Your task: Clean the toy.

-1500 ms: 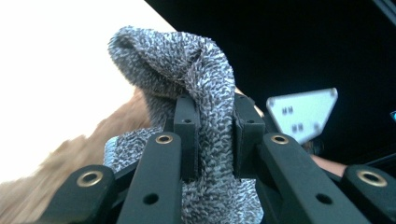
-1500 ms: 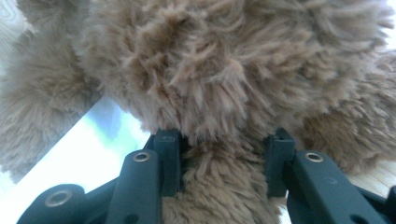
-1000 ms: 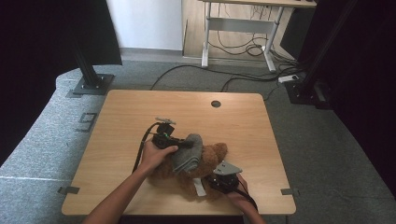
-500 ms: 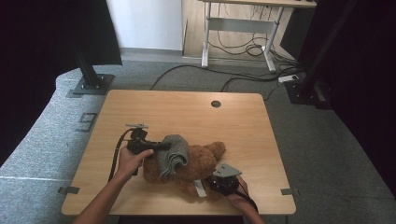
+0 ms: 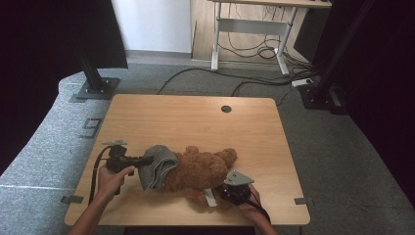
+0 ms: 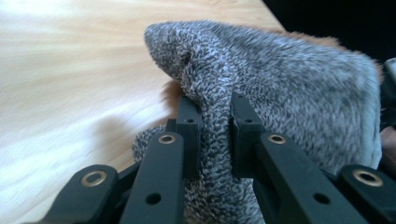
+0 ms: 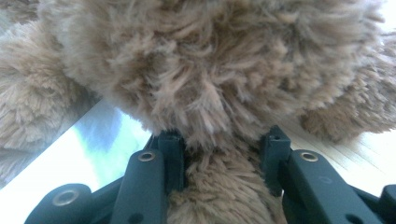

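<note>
A brown teddy bear [image 5: 205,169] lies on its side near the front of the wooden table [image 5: 195,122]. A grey knit garment [image 5: 157,164] covers its left end. My left gripper [image 5: 147,159] is shut on a fold of that knit. In the left gripper view the two jaws pinch the grey knit [image 6: 289,84] at the gripper [image 6: 215,116], with brown fur [image 6: 322,39] just behind. My right gripper [image 5: 215,193] is at the bear's front underside. Its jaws close around a furry limb of the bear [image 7: 210,60] at the gripper [image 7: 224,140]. A white tag [image 5: 210,198] sticks out beside it.
A round cable hole [image 5: 226,108] sits near the table's back edge, amid bare wood. On the floor beyond are a black stand base [image 5: 97,88], loose cables [image 5: 254,81] and a second desk's frame [image 5: 244,29].
My left gripper has moved left and slightly down with the grey knit in it, drawing the knit off the bear's middle toward the bear's left end. The right gripper has stayed put.
</note>
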`<state>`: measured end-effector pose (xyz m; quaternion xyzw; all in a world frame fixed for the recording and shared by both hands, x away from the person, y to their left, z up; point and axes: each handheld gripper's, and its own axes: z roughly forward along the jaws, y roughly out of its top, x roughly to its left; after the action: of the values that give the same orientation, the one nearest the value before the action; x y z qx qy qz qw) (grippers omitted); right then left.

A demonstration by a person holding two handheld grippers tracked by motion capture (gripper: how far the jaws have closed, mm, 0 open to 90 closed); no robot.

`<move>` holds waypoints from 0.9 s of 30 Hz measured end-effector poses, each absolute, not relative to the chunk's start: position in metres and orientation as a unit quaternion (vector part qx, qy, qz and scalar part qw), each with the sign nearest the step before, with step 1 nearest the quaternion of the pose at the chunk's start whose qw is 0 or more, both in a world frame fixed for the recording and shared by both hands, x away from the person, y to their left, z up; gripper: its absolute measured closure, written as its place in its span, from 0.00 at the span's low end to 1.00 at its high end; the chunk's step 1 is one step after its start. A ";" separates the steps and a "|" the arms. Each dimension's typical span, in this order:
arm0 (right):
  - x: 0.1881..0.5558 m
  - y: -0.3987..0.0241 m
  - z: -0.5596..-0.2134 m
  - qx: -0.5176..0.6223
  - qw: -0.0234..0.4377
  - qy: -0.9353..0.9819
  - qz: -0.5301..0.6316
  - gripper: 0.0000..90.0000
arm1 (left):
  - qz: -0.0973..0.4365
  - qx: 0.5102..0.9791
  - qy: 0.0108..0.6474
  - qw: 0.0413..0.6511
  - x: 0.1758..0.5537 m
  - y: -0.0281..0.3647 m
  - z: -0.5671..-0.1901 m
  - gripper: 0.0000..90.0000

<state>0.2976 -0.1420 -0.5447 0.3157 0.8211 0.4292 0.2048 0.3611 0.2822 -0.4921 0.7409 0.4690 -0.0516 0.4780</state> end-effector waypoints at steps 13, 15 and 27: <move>0.299 -0.143 -0.545 0.319 0.202 0.820 0.430 0.69 | -0.032 0.729 0.443 0.522 0.371 0.274 -0.456 0.85; 0.299 -0.143 -0.545 0.319 0.202 0.820 0.430 0.69 | -0.032 0.728 0.432 0.531 0.373 0.267 -0.444 0.85; 0.300 -0.143 -0.545 0.320 0.199 0.820 0.431 0.69 | -0.035 0.771 0.376 0.513 0.391 0.184 -0.419 0.86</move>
<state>0.2995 -0.1432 -0.5453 0.3198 0.8200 0.4310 0.1990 0.3911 0.1841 -0.4185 0.7708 0.3763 -0.0351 0.5129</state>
